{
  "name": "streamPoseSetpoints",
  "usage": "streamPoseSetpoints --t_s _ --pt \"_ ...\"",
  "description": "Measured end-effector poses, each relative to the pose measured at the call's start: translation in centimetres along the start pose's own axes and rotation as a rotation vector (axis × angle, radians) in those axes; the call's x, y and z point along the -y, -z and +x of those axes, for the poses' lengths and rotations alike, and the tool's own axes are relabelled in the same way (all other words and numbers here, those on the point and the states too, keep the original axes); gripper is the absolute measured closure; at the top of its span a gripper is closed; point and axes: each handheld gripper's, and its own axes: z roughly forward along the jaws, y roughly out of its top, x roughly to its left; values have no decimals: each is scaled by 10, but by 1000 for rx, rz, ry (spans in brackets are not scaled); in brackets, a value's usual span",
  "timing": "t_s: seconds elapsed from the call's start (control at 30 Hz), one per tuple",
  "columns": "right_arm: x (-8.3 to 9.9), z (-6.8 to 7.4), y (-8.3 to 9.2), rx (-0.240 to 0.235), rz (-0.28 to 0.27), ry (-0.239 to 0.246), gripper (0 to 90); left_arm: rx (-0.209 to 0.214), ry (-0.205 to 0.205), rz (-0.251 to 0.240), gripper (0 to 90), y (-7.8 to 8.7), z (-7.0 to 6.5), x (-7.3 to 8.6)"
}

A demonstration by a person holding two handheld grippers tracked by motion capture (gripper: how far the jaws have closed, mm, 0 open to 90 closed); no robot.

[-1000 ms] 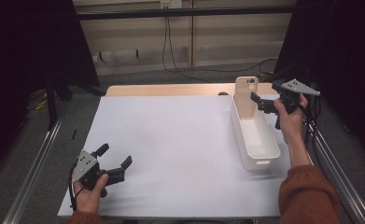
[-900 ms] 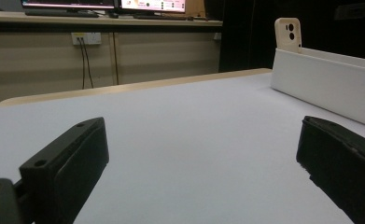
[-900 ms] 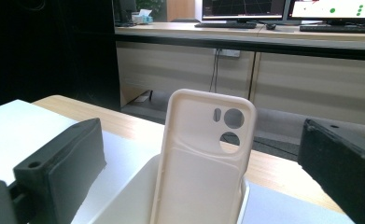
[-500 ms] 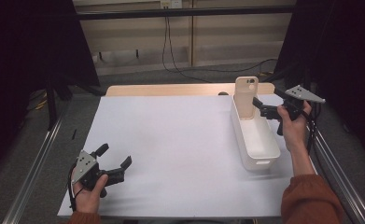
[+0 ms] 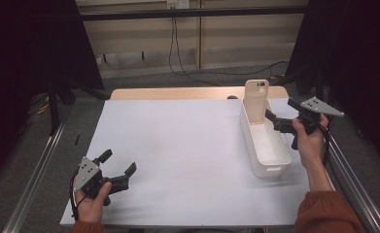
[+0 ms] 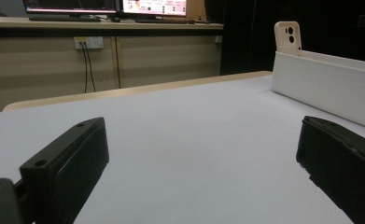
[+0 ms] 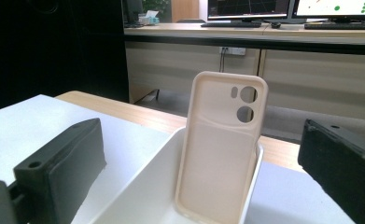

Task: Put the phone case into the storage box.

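Two grippers are showing in the high view, well apart. The right gripper (image 5: pixel 275 121) is hovering at about three o'clock on the table (image 5: pixel 178 145), its jaws spread wide and pointing toward the phone case (image 5: pixel 256 101), which is standing upright against the far end wall of the white bin (image 5: pixel 270 150). That leaning pose is probably keeping the case's flat sides exposed, so the jaws can close across it. The left gripper (image 5: pixel 117 167) is idling near seven o'clock, jaws also wide, holding nothing and likely keeping clear.

From the left gripper view, looking low across the white sheet, the bin's long side wall (image 6: pixel 325 86) is sitting at two o'clock with the case's top (image 6: pixel 288 37) poking above the rim. This angle is revealing how far the case is rising over the wall, which the overhead camera is flattening.

From the right gripper view, the case (image 7: pixel 220 144) is standing dead ahead at twelve o'clock, between the two spread jaws yet apart from both. Its hollow inner face and camera cut-outs are facing the gripper, a detail the other cameras are not resolving, and its foot is resting inside the bin (image 7: pixel 143 186).
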Motion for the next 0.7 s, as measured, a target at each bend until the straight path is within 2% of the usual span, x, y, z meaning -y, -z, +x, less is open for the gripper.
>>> streamPoseSetpoints --t_s 0.4,0.5,0.7 --pt "3 8 30 16 2 20 0 -2 5 2 25 -1 -1 1" --pt "5 10 38 34 3 17 0 5 2 5 25 -2 -1 1" --pt "11 15 52 31 2 10 0 9 4 2 25 -2 -1 0"
